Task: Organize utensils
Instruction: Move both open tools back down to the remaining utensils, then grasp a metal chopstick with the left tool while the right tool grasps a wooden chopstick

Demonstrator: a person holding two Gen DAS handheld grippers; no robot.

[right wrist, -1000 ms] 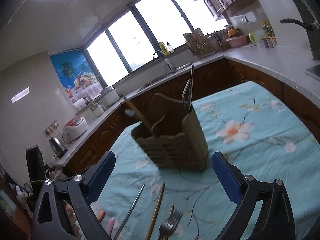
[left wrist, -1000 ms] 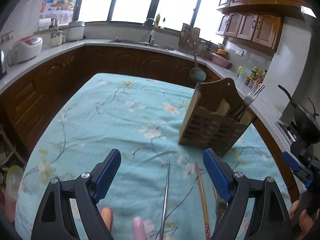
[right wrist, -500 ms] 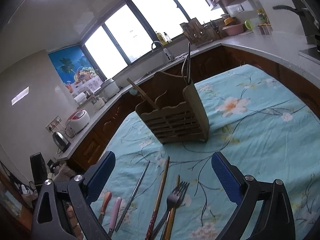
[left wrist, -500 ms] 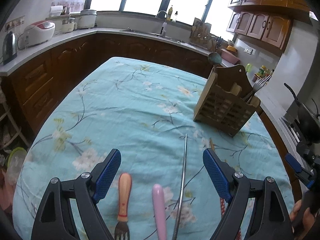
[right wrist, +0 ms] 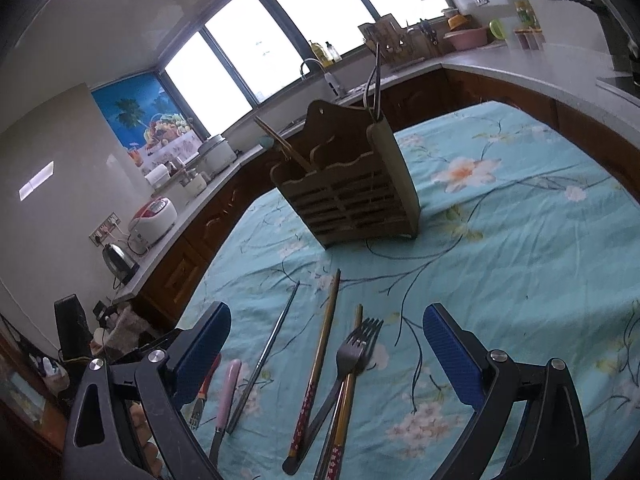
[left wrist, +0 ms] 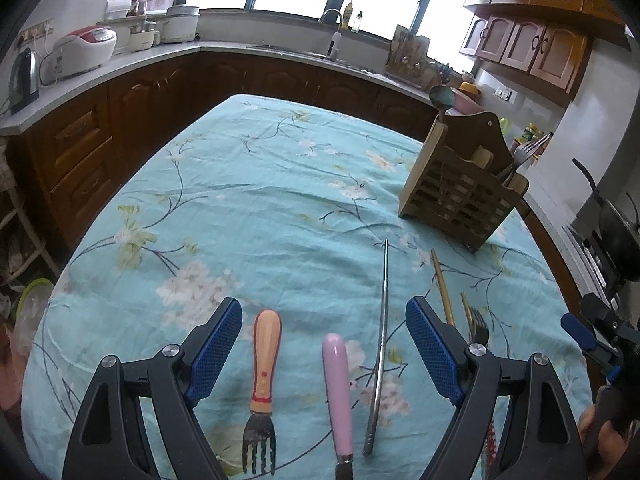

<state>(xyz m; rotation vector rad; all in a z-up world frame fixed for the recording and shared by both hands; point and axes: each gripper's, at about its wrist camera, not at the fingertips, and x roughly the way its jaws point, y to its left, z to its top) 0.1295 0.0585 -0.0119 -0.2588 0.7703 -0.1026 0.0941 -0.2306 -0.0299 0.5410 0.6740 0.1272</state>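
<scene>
Both tools are held wide open with nothing gripped. The left tool [left wrist: 324, 344] is placed over a small fork [left wrist: 262, 384] with a peach handle, a pink-handled knife [left wrist: 338, 392] and a thin metal stick [left wrist: 380, 344]. The right tool [right wrist: 326, 350] is placed over a grey fork [right wrist: 348, 364] and wooden chopsticks [right wrist: 320, 356]. All are laid flat on the counter [left wrist: 248, 216] (under a blue flowered cloth). The wooden holder [right wrist: 352, 196] is set farther back, with some utensils already inside.

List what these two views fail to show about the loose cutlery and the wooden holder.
- Pink-handled utensil: working end cut off by the left view's bottom edge.
- Red patterned chopsticks: lower ends covered by the grey metal fork or cut off, right view.
- Slatted wooden utensil holder: contents hidden by its walls.
</scene>
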